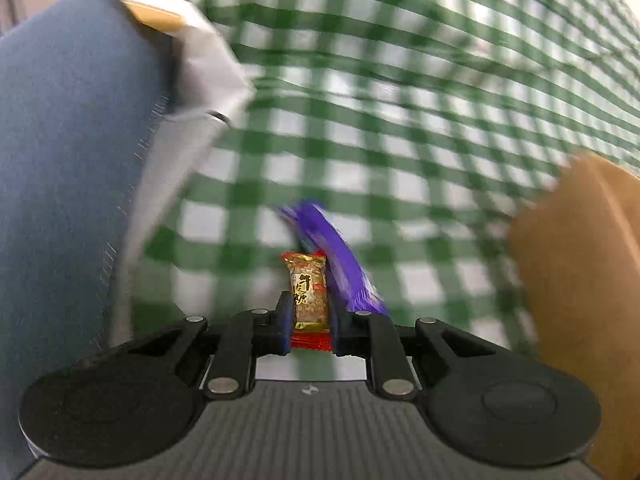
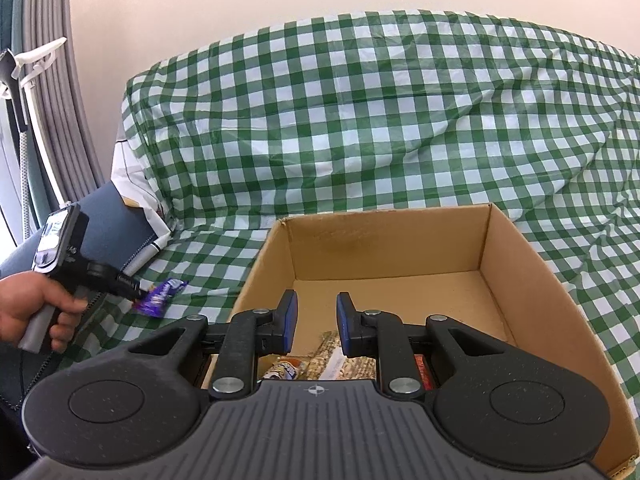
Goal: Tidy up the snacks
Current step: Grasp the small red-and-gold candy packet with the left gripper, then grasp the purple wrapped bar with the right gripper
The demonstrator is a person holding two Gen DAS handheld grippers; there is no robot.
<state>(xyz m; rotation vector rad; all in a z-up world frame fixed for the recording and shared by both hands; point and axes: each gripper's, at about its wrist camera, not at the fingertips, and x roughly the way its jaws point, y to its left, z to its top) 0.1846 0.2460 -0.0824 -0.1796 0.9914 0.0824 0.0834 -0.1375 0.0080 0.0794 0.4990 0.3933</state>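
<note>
A small red and gold candy packet (image 1: 307, 288) stands upright between the pads of my left gripper (image 1: 310, 300), which is shut on it above the green checked cloth (image 1: 400, 120). Just behind it lies a purple snack packet (image 1: 340, 256); the right wrist view shows that purple packet (image 2: 160, 296) on the cloth, left of the box, at the tips of the left gripper (image 2: 138, 292). My right gripper (image 2: 316, 312) hangs open over the near end of a cardboard box (image 2: 400, 240), nothing between its pads. Several snack packets (image 2: 320, 360) lie in the box below it.
A dark blue cushion or folder (image 2: 108, 220) and white paper (image 1: 200, 60) with a pen (image 2: 146, 254) sit left of the cloth. The box's side (image 1: 580, 260) rises at the right of the left wrist view. A hand (image 2: 28, 304) holds the left gripper's handle.
</note>
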